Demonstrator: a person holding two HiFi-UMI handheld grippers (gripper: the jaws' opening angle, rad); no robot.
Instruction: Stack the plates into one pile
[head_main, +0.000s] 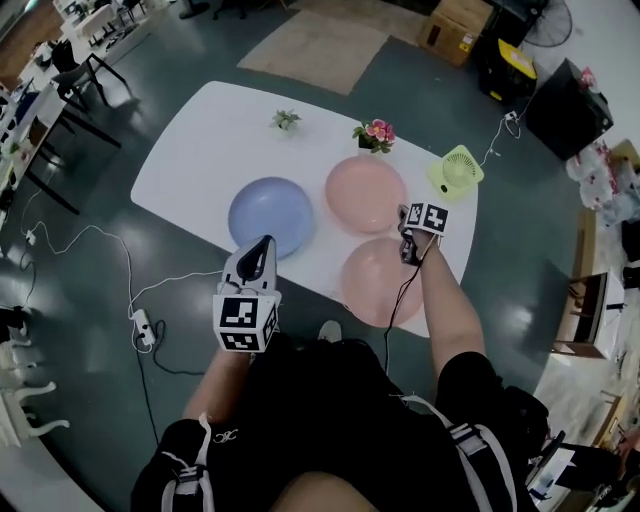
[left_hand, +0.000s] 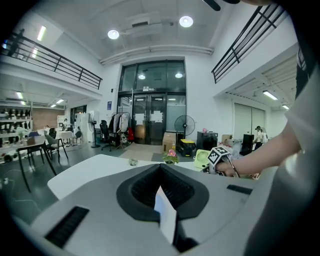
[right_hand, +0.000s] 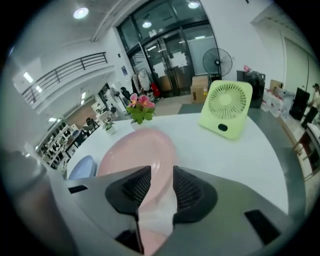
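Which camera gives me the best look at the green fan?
The right gripper view: the green fan stands large, its grille facing the camera. The head view shows it small from above; the left gripper view catches only a pale green bit.

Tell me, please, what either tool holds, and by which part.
Nothing is held: left tool shut and empty; right tool open beside a pink plate.

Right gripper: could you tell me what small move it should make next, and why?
Probably lower the right gripper onto the rim of the far pink plate and close: its jaws stand apart, empty, with that plate showing between them.
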